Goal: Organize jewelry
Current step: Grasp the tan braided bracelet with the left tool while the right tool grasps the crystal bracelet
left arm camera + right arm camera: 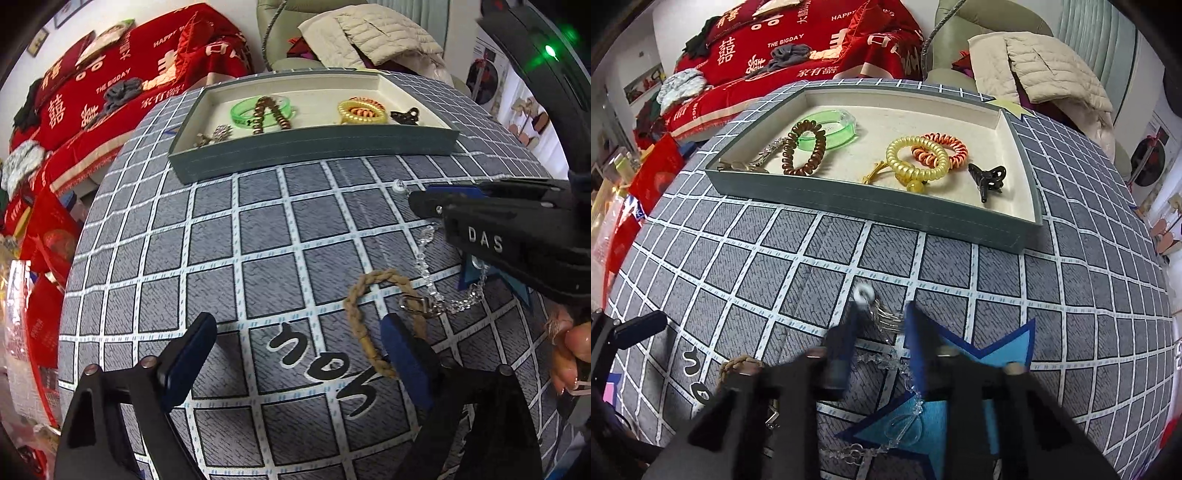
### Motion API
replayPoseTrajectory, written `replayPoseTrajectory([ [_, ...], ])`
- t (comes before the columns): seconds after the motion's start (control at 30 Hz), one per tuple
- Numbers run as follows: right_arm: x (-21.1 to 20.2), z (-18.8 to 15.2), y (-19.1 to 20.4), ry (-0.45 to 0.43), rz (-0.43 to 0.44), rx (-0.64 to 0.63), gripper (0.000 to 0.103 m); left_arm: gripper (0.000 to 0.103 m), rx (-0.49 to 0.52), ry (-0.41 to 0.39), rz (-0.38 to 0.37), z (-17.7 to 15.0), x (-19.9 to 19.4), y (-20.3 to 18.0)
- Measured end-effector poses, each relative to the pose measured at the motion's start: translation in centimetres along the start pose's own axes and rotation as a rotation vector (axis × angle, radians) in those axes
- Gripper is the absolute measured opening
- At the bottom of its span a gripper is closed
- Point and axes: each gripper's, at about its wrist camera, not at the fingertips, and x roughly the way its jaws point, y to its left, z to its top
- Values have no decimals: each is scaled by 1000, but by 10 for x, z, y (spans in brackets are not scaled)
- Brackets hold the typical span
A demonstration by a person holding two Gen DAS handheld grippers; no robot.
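Where gripper (417, 201) darkens: "DAS"

We see the tray (886, 218) at the bench's (746, 266) far side, the braided bracelet (369, 321) left of the crystal chain (428, 266) nearer us.

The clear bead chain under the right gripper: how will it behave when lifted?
The clear bead chain lies in loose curves on the tablecloth, so it will probably droop and swing. Its linked beads look small and glossy, so likely light and slippery. The right gripper appears shut near one end.
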Motion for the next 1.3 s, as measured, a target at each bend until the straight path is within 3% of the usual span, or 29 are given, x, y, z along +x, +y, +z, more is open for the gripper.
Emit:
replayPoseTrajectory([
  [0.27,-19,-12,-23,-35,55,115,13,79,56,1,-13,2,-5,-15],
  [0.4,-34,-17,-31,-62,67,136,13,76,95,6,12,3,-6,-22],
  [0.47,-44,-20,-36,-80,73,152,13,63,110,21,-12,6,-6,-25],
  [0.6,-63,-26,-43,-115,88,187,13,46,167,23,-25,6,-8,-35],
  [0.63,-66,-27,-43,-120,91,192,13,32,177,25,-33,6,-8,-37],
  [0.67,-70,-27,-45,-126,94,198,13,28,192,26,-28,5,-8,-40],
  [0.73,-76,-28,-48,-138,100,205,13,28,206,17,-21,4,-9,-42],
  [1.0,-89,-32,-55,-160,118,231,13,28,144,-33,-110,5,-24,-26],
  [1.3,-100,-28,-64,-189,135,266,13,28,56,-104,-162,27,-48,7],
])
